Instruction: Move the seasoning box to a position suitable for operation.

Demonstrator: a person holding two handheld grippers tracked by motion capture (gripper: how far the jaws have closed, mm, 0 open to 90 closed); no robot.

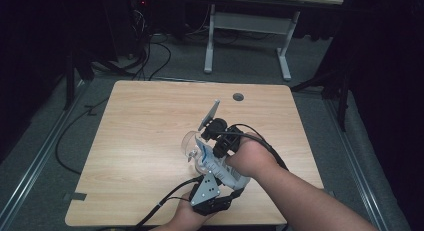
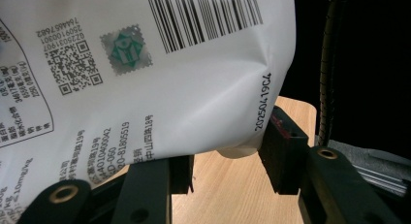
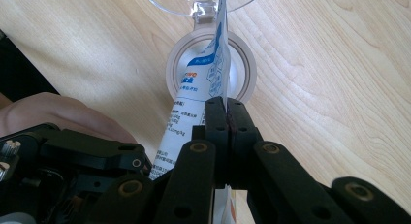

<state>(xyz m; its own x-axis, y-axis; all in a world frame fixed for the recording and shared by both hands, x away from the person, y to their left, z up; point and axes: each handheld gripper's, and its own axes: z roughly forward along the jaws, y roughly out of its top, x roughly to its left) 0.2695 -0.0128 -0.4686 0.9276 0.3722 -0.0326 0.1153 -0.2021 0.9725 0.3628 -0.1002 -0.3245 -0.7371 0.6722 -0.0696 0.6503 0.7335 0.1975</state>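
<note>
The right gripper (image 3: 226,118) is pinching the white pouch (image 3: 203,83) over the clear jar (image 1: 192,147) on the desk (image 1: 140,121); the left gripper (image 2: 225,158) is half open around the pouch's bottom; next, probably tearing or pouring.

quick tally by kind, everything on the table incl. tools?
White printed pouch: 1
Clear container with open lid: 1
Tools: 2, left tool and right tool
Total: 4
</note>
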